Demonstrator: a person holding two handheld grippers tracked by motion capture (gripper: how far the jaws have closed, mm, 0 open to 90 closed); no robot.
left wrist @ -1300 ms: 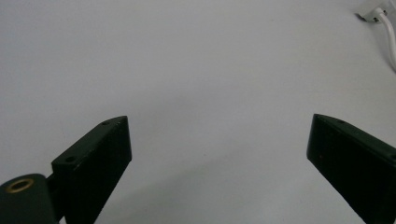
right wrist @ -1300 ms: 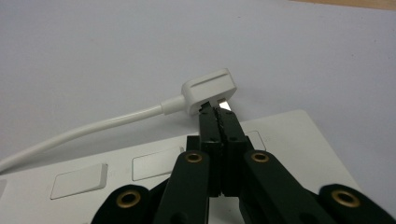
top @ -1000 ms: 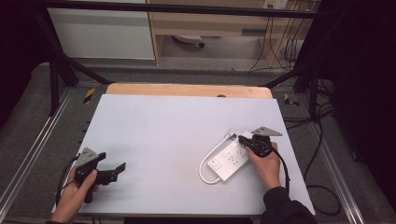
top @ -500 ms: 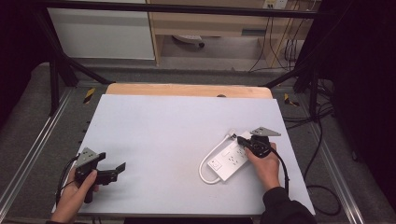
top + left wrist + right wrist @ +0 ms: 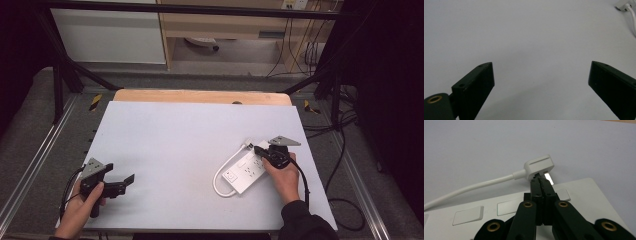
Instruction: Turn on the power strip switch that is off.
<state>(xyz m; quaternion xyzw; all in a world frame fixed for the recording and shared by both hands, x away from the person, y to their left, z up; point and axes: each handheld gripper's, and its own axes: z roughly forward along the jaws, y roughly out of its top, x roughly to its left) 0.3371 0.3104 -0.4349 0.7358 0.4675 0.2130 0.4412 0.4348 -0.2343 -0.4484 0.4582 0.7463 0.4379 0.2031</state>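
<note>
A white power strip (image 5: pixel 245 172) lies at the right of the pale grey table (image 5: pixel 190 130), its white cable (image 5: pixel 220 175) looping round to a flat white plug (image 5: pixel 248 145) by the strip's far end. My right gripper (image 5: pixel 257 149) lies over the strip, held by a hand. In the right gripper view its jaws are shut together (image 5: pixel 539 179), tips against the underside of the plug (image 5: pixel 539 166), beside a metal prong (image 5: pixel 548 177). My left gripper (image 5: pixel 131 178) rests at the front left, jaws wide open (image 5: pixel 541 65) over bare table.
A wooden board edge (image 5: pixel 200 96) runs along the table's far side. Metal frame rails (image 5: pixel 45 150) flank the table, and black cables (image 5: pixel 345 150) trail on the floor at the right. A piece of the white cable (image 5: pixel 631 12) shows far off in the left gripper view.
</note>
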